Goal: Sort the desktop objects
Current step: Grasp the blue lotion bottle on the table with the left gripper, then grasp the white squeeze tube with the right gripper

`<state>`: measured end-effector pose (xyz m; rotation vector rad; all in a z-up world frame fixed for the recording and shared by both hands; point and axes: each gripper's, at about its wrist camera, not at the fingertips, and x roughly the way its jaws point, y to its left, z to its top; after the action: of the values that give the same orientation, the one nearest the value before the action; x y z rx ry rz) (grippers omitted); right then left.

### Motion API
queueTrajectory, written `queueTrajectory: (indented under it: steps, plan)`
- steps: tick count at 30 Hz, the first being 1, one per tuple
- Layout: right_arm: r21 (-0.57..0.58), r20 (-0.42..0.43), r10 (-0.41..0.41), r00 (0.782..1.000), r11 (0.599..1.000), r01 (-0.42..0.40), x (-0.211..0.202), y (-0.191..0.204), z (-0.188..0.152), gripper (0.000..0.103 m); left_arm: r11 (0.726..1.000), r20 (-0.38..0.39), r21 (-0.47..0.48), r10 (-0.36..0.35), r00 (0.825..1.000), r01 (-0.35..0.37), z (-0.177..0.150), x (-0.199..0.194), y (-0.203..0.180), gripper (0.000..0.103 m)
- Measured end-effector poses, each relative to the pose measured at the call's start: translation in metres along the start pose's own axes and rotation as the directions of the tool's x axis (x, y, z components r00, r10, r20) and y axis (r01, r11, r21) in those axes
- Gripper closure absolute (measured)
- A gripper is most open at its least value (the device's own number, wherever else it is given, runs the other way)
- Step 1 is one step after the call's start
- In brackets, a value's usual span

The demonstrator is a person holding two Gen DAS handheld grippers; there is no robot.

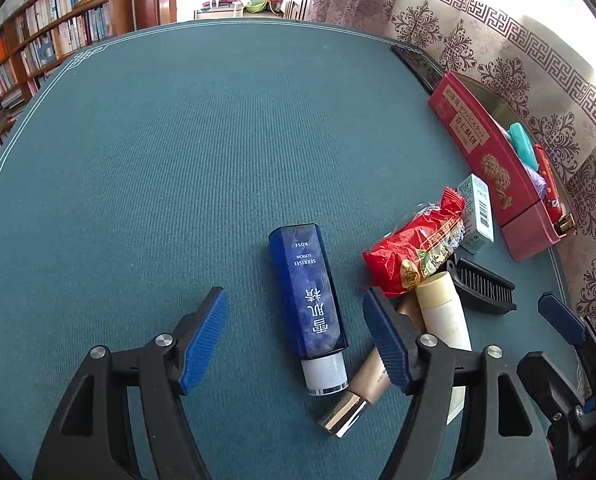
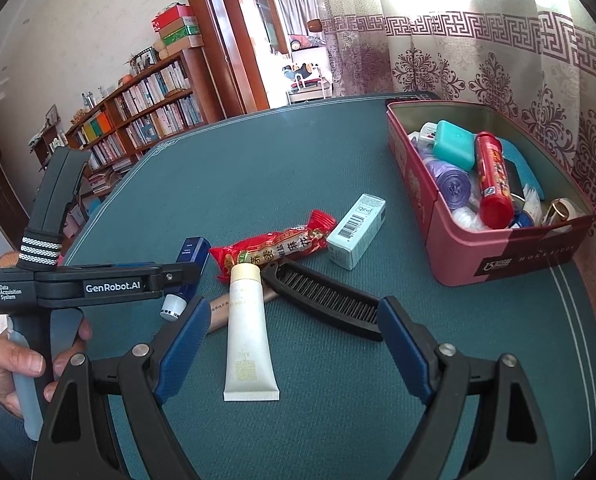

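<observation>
On the teal table mat [image 1: 158, 152] the left gripper [image 1: 296, 340] hangs over a blue lotion bottle [image 1: 308, 292], which lies flat with its white cap toward the camera. The jaws stand wide apart and empty, with the bottle between the two blue pads but touching neither. Under the right-hand pad sits a gold tube [image 1: 362, 392] with a shiny metallic cap, partly hidden.

From the right wrist view, the right gripper [image 2: 294, 344] is likewise spread open and holds nothing. Between its fingers lie a cream tube [image 2: 246, 328], crimped end nearest the camera, and a black comb [image 2: 330, 300], whose far end reaches close to the right finger (contact cannot be judged). Just beyond them rests a red snack packet [image 2: 274, 244], and beside that a small pale box [image 2: 356, 232] with a barcode.

A red tin [image 2: 458, 240] stands open at the mat's right side, near the patterned curtain [image 2: 498, 60]. It already contains a red cylinder, a teal case, a purple roll of bags and other small items. A person's hand [image 2: 14, 360] grips the left device's handle.
</observation>
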<state>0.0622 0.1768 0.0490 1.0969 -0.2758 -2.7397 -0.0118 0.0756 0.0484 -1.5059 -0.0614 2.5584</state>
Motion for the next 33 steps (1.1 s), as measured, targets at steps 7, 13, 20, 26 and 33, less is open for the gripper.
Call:
queueTrajectory:
  steps: [7,13,20,26,33]
  plan:
    - [-0.004,-0.045,0.006,0.999,1.000,-0.006,0.009,0.001,0.001,0.015,1.000,0.047,0.007,0.022,0.999,-0.022,-0.003,-0.005,0.000,0.072]
    - [-0.077,-0.101,0.002,0.995,0.997,-0.010,0.021,0.016,0.003,0.016,1.000,0.084,-0.019,0.022,0.996,-0.020,-0.007,-0.015,0.003,0.072]
    - [-0.124,-0.209,-0.004,0.978,0.992,-0.023,0.051,0.025,0.008,0.051,0.999,0.127,-0.029,0.026,0.991,-0.023,-0.007,-0.020,0.010,0.072]
    - [-0.133,-0.263,0.010,0.965,0.990,-0.047,0.068,0.027,0.011,0.062,0.999,0.117,-0.034,0.014,0.993,-0.010,-0.006,-0.013,0.010,0.071]
    - [-0.097,-0.213,0.062,0.975,0.992,-0.084,0.058,0.018,0.008,0.073,0.999,0.120,-0.031,0.016,0.993,-0.013,-0.007,-0.012,0.009,0.072]
